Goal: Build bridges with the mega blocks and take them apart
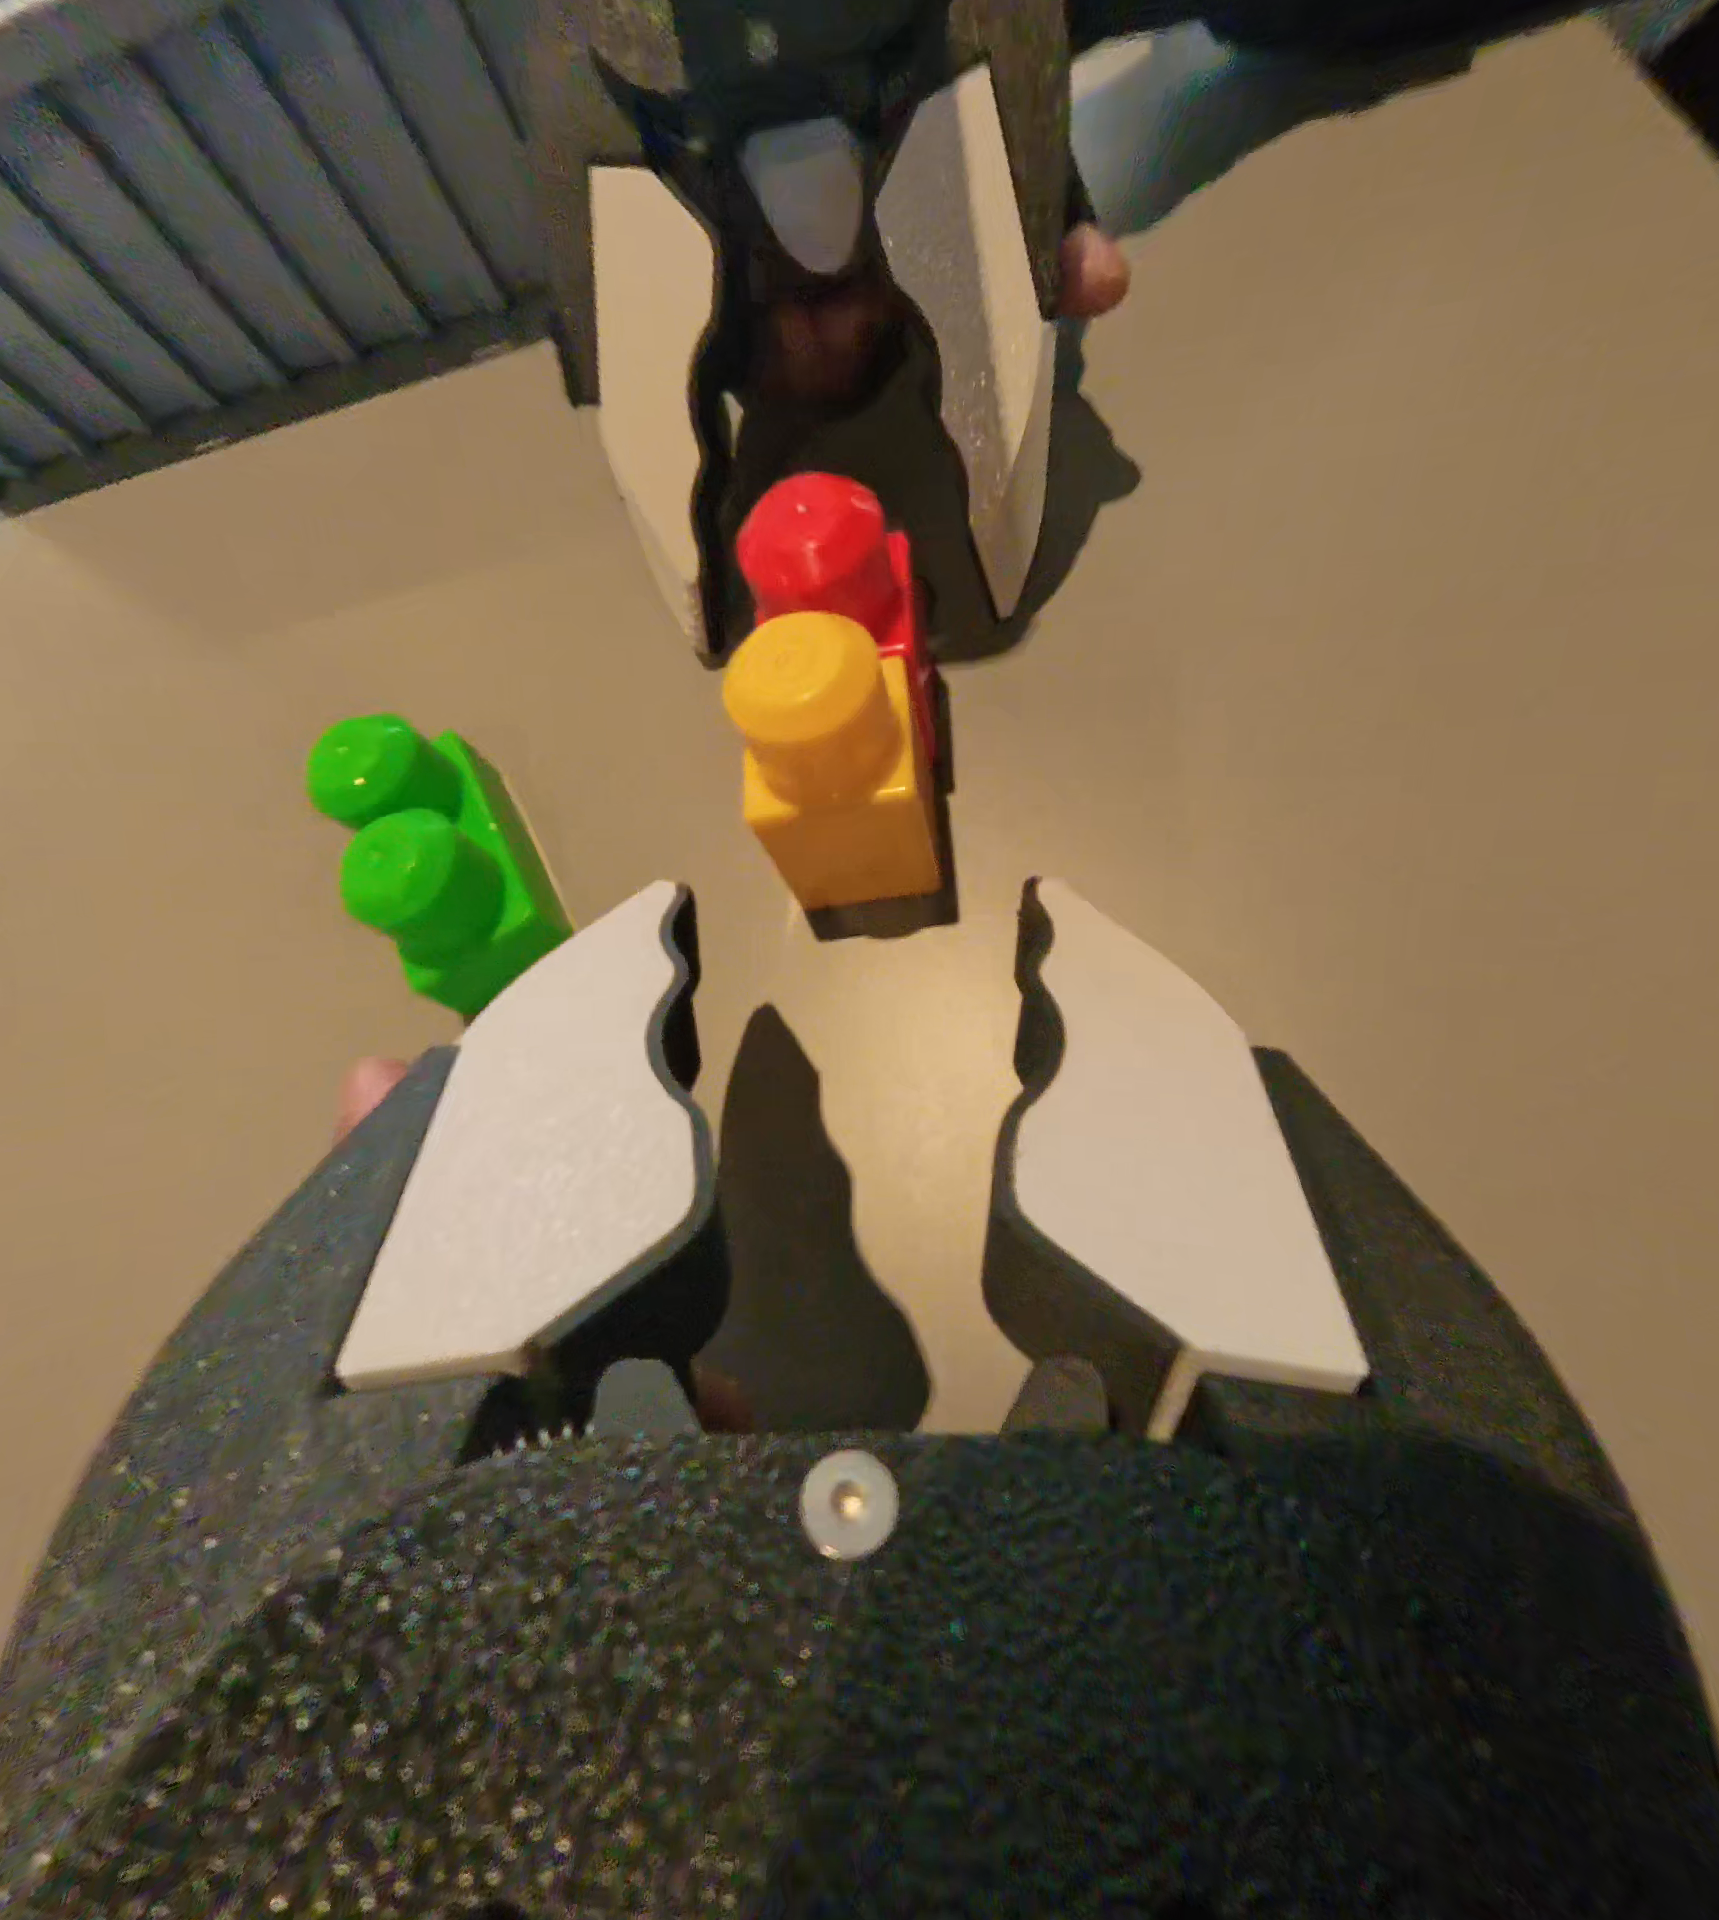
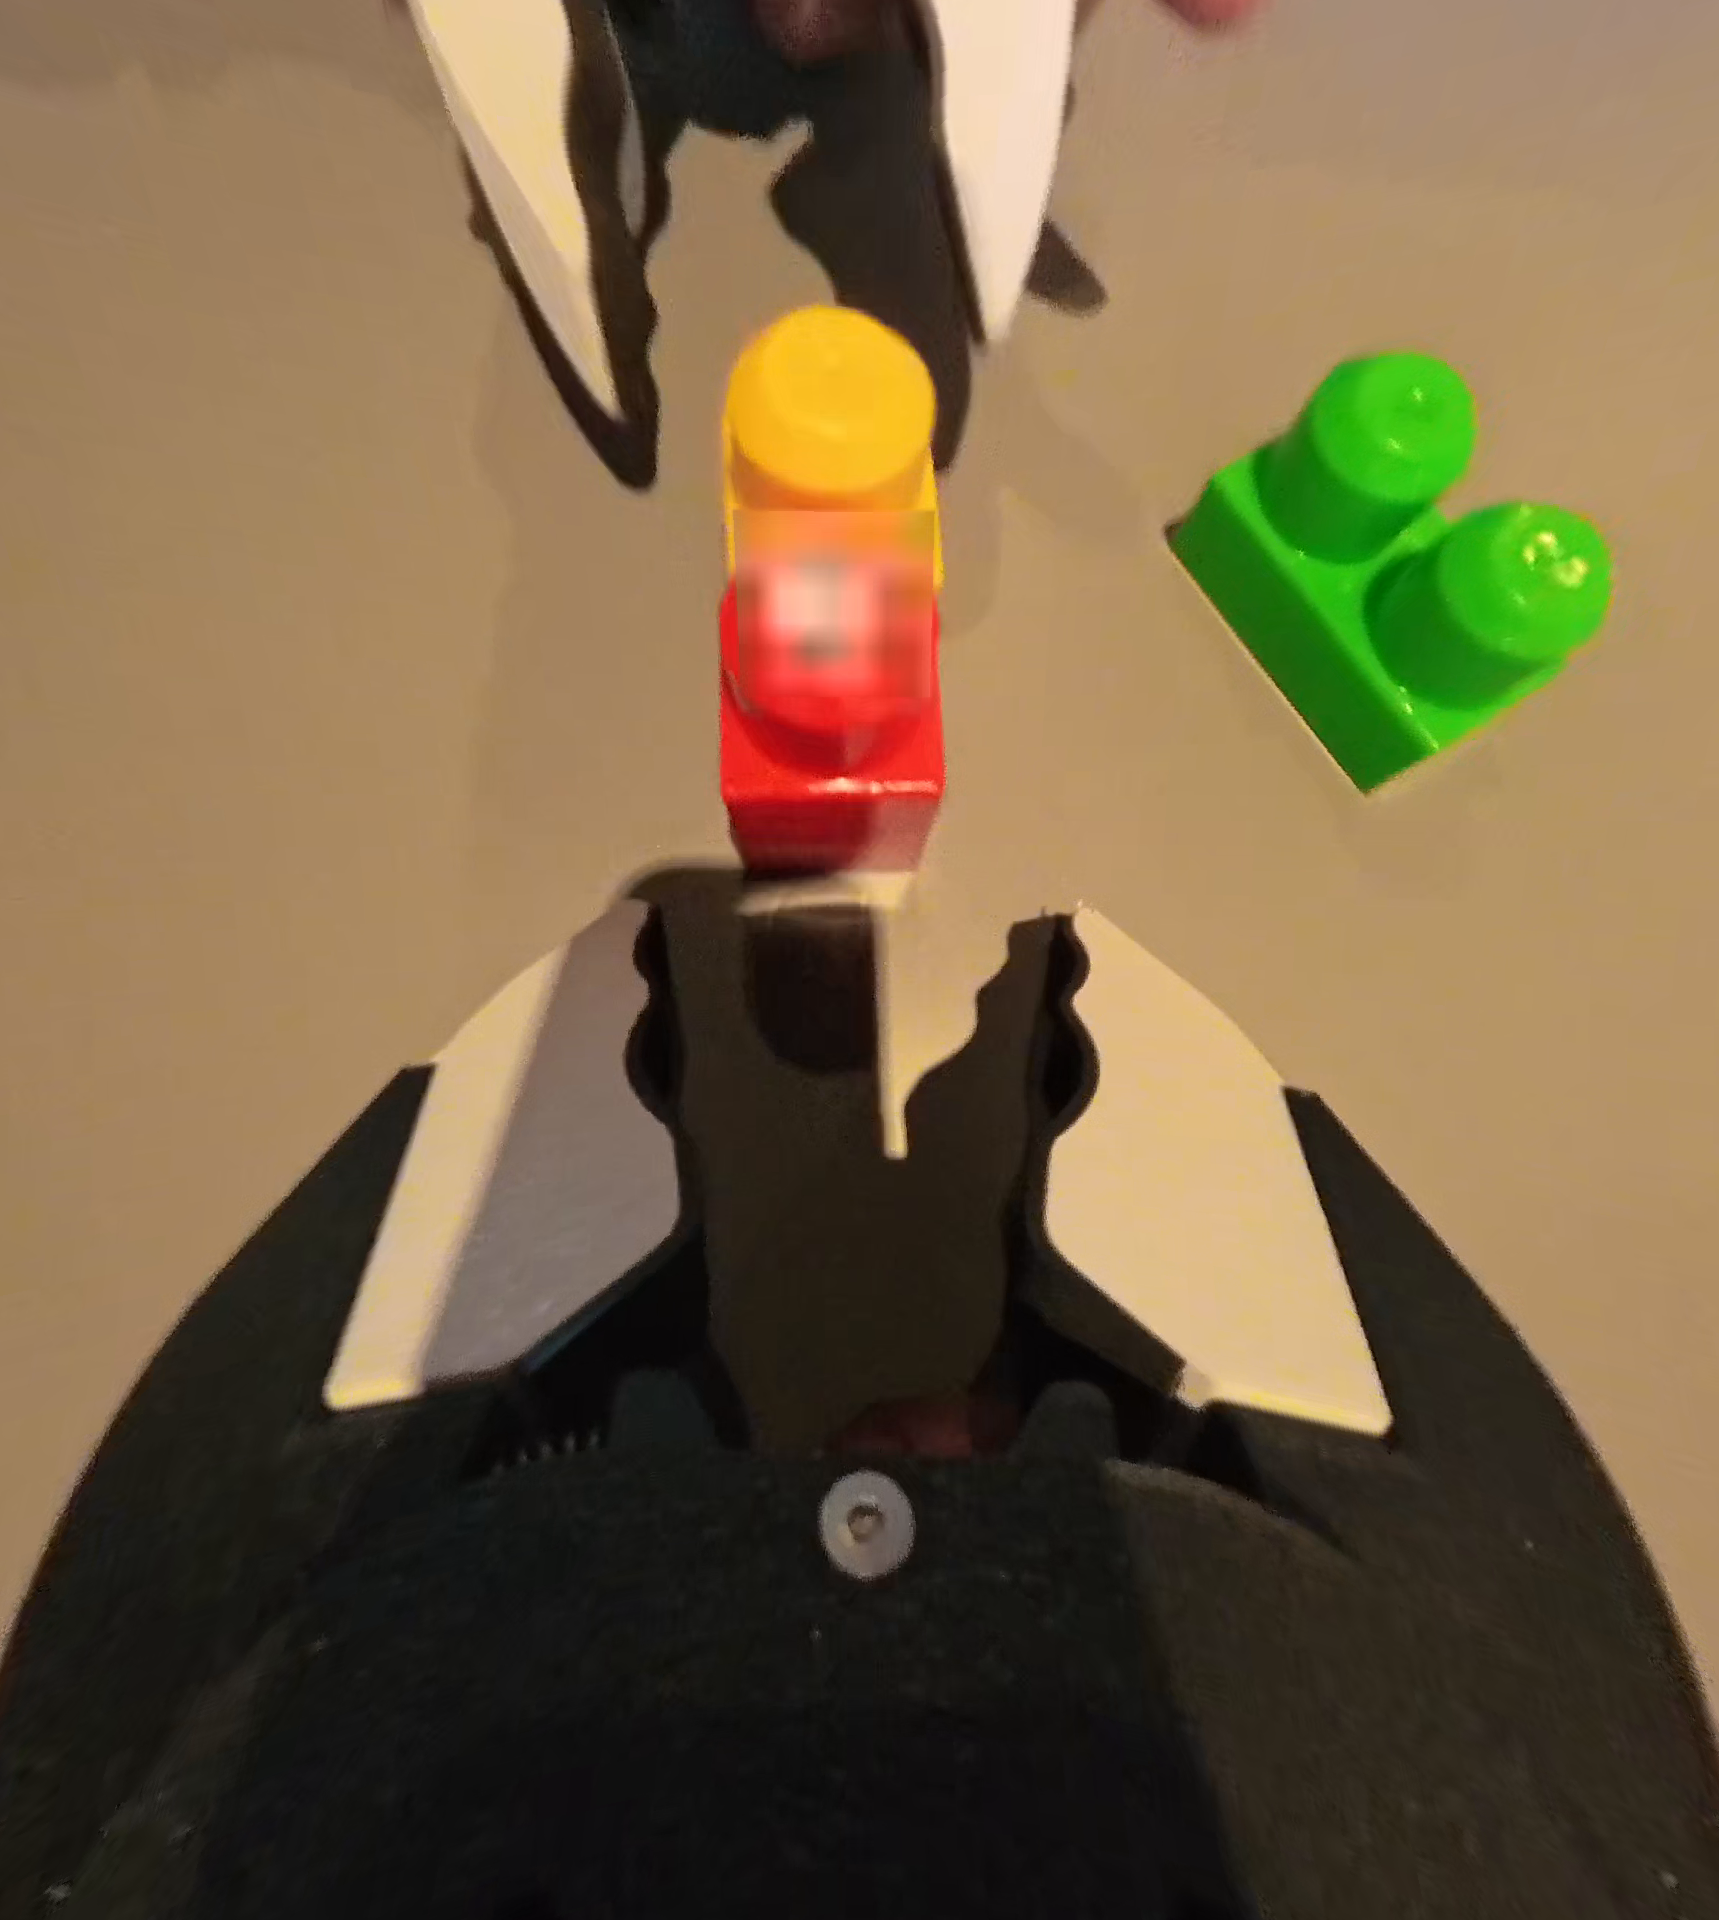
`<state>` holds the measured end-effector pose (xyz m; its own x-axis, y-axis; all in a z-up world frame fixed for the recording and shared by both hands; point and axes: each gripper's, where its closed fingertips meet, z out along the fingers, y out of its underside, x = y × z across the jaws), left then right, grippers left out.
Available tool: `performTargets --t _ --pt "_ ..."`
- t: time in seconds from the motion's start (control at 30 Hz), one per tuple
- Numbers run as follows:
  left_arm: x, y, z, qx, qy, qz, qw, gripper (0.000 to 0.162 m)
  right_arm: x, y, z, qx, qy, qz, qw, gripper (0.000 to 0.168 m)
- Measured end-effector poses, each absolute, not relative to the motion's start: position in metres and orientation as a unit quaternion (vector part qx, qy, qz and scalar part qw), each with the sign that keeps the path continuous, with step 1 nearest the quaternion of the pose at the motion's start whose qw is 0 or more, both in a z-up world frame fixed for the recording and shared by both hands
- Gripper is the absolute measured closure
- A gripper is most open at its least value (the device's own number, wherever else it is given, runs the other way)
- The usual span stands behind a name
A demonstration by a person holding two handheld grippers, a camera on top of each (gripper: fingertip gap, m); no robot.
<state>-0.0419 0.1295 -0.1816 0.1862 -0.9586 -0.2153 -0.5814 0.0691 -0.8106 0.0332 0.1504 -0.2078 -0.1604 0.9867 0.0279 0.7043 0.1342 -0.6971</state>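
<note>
Left tool (image 1: 855,904) and right tool (image 2: 860,920) both agape, empty, flanking touching yellow block (image 1: 839,790), red block (image 1: 824,556)

From the left gripper (image 1: 855,914), the near single-stud block (image 1: 839,800) stands at 12 o'clock. The far single-stud block (image 1: 824,561) is just behind it. The two-stud block (image 1: 429,862) lies apart at 10 o'clock.
</note>
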Motion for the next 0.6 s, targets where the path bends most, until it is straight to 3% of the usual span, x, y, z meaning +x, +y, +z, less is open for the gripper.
performTargets --t 0.2,0.53,0.57,0.6 --pt "-0.070 0.177 -0.164 -0.707 0.474 -0.232 0.471 0.109 0.033 0.190 -0.194 -0.624 -0.655 0.295 0.307 0.103" --pt "-0.053 0.224 -0.206 -0.813 0.428 -0.149 0.365 0.105 0.008 0.226 -0.193 -0.646 -0.631 0.283 0.323 0.105" --pt "-0.050 0.226 -0.207 -0.816 0.425 -0.147 0.364 0.110 0.008 0.226 -0.192 -0.644 -0.630 0.284 0.330 0.106" --pt "-0.046 0.225 -0.206 -0.813 0.427 -0.152 0.365 0.126 0.009 0.226 -0.190 -0.641 -0.628 0.285 0.336 0.107"
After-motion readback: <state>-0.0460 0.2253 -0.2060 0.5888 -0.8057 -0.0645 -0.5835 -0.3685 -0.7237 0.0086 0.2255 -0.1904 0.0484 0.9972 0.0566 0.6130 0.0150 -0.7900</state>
